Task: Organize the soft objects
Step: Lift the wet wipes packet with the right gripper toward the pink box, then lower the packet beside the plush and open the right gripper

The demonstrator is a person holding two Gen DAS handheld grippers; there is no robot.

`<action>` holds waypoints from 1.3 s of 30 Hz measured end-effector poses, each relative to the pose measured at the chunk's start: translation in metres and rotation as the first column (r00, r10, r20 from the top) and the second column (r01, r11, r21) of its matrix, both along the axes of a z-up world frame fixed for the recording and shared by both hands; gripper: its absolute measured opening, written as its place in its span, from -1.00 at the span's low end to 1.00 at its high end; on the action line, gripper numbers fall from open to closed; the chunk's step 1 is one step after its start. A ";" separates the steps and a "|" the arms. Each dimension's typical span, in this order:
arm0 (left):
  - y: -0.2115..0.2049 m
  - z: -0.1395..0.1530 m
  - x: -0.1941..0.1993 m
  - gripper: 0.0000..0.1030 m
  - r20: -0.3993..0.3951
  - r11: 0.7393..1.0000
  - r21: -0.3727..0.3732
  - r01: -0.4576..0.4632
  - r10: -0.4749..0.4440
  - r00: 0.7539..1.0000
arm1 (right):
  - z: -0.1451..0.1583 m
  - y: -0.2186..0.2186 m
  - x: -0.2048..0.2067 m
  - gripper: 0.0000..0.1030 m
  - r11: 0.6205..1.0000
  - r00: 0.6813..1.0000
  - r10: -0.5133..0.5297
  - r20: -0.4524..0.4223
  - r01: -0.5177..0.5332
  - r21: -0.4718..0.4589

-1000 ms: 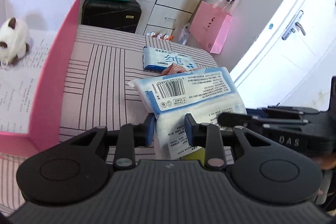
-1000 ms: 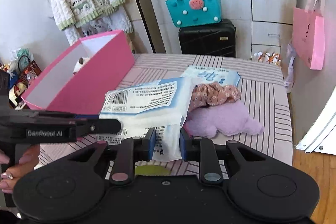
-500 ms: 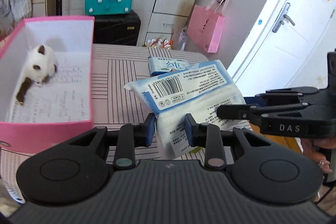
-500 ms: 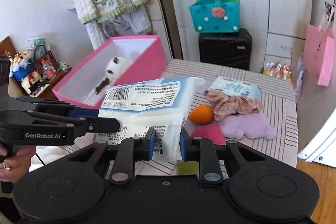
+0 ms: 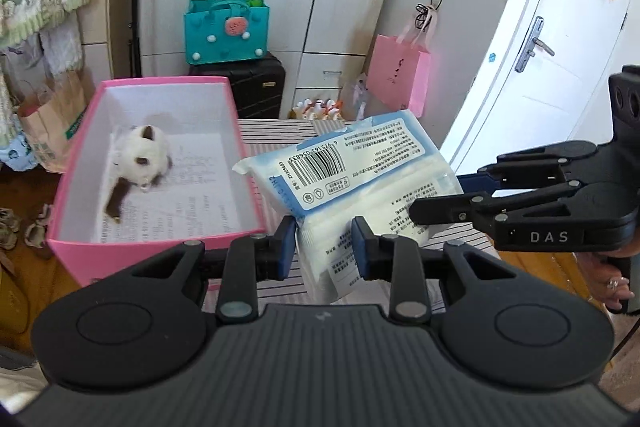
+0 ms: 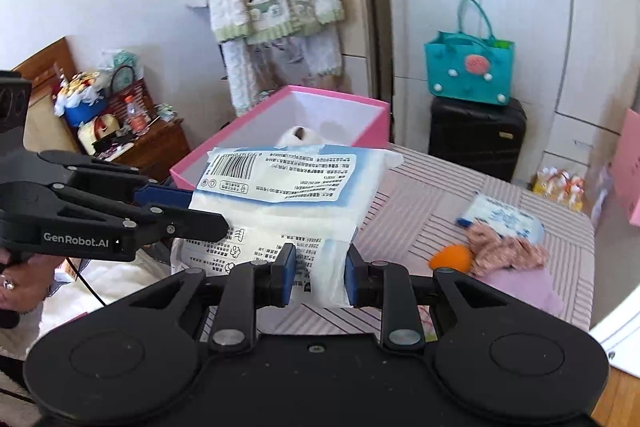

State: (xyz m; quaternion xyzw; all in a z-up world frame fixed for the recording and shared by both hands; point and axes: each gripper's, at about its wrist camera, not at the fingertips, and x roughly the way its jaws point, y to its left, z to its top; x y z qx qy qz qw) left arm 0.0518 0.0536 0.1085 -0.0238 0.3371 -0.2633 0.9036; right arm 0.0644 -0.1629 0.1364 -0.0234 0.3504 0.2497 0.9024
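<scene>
We pinch tissue pack (image 5: 360, 183) with both hand-held grippers, left (image 5: 324, 253) and right (image 6: 318, 275). Carry level, lower gently into pink box (image 5: 240, 131), frame left.

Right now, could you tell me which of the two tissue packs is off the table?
The large barcoded pack, clamped by both grippers; the small pack lies on the table.

Both grippers — right gripper (image 6: 319, 275), left gripper (image 6: 208, 211) — clamp tissue pack (image 6: 280, 199).

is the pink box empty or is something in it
Not empty: a white plush cat lies inside the open pink box, on printed paper lining its bottom.
</scene>
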 end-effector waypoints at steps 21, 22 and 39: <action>0.055 -0.009 0.134 -0.44 -0.012 0.988 -0.023 -0.153 0.153 0.988 | 0.004 0.079 0.132 -0.46 0.988 0.974 0.068 0.217 -0.036 -0.148; 0.057 -0.015 0.145 -0.44 -0.056 0.987 -0.034 -0.159 0.156 0.986 | 0.001 0.081 0.143 -0.46 0.987 0.976 0.075 0.204 -0.043 -0.157; 0.056 -0.100 0.234 -0.45 -0.542 0.963 -0.038 -0.267 0.205 0.815 | -0.050 0.126 0.240 -0.48 0.884 0.954 0.297 -0.034 -0.288 -0.368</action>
